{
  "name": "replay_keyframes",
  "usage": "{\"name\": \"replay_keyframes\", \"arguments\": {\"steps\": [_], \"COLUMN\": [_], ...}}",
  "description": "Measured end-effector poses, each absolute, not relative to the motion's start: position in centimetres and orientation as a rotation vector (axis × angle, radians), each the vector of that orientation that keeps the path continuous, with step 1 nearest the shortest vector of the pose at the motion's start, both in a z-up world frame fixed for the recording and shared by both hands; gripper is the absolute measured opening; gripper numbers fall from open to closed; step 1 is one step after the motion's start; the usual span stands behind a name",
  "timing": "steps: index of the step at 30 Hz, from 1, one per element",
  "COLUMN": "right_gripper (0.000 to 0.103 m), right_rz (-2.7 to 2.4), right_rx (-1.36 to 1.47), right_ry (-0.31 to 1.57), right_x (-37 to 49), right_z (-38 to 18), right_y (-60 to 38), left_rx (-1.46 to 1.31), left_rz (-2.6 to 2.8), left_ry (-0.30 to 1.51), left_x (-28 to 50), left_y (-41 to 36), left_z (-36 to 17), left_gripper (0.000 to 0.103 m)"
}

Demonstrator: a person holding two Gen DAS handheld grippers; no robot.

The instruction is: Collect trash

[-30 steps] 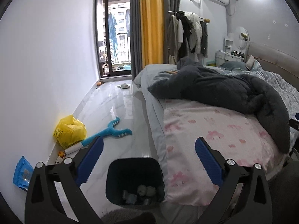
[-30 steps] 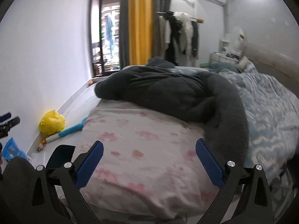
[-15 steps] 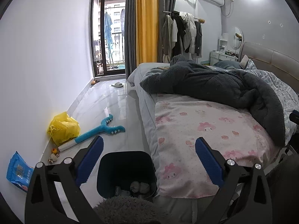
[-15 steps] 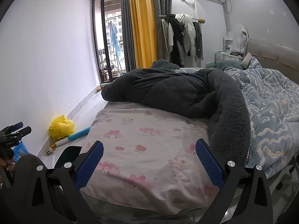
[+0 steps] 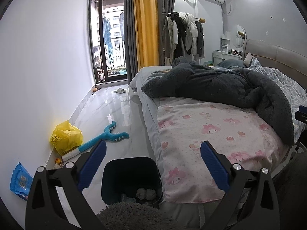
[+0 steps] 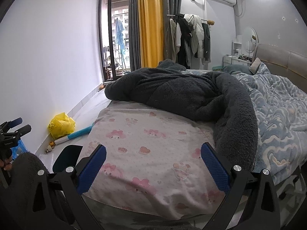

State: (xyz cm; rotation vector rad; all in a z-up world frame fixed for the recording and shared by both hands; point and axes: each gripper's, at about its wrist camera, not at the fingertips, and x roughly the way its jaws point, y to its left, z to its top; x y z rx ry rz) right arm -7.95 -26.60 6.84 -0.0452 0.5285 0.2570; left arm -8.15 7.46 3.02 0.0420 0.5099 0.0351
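While both tools are empty, I take the step in hand to be choosing the next piece of litter, so I start from the dark bin standing on the floor tight against the bed's near corner. A few crumpled wads already lie at its bottom. The likeliest trash left is along the white wall: a blue packet lying flat, a yellow plastic bag slumped against the skirting, and some small bits just beside it. A teal toy lies near the bag; I would not count that as rubbish.

My left gripper hangs above the bin with its jaws spread wide, holding nothing. My right gripper is likewise wide apart and empty, pointed over the pink sheet.

To do this well, I would send the left tool to the wall side, since it is nearer, and pinch the bag at a gathered fold rather than its slack body. The flat packet likely needs one finger slid under an edge.

Only the left view looks into the bin and shows the packet whole. The right view shows just the bin's rim and a scrap of the packet, but it alone takes in the blue patterned quilt and shows that I have no litter to fetch from the bed top.
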Motion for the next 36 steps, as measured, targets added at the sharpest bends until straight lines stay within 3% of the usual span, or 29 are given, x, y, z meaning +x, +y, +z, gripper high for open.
{"name": "replay_keyframes", "arguments": {"steps": [36], "right_gripper": [0.100], "right_rz": [0.257], "right_rx": [-0.042], "right_ry": [0.529], "right_x": [-7.94], "right_z": [6.83], "right_y": [-26.72], "left_rx": [0.042], "left_rz": [0.033], "left_ry": [0.512], "left_x": [-8.21], "left_y": [7.29], "left_z": [2.99], "left_gripper": [0.100]}}
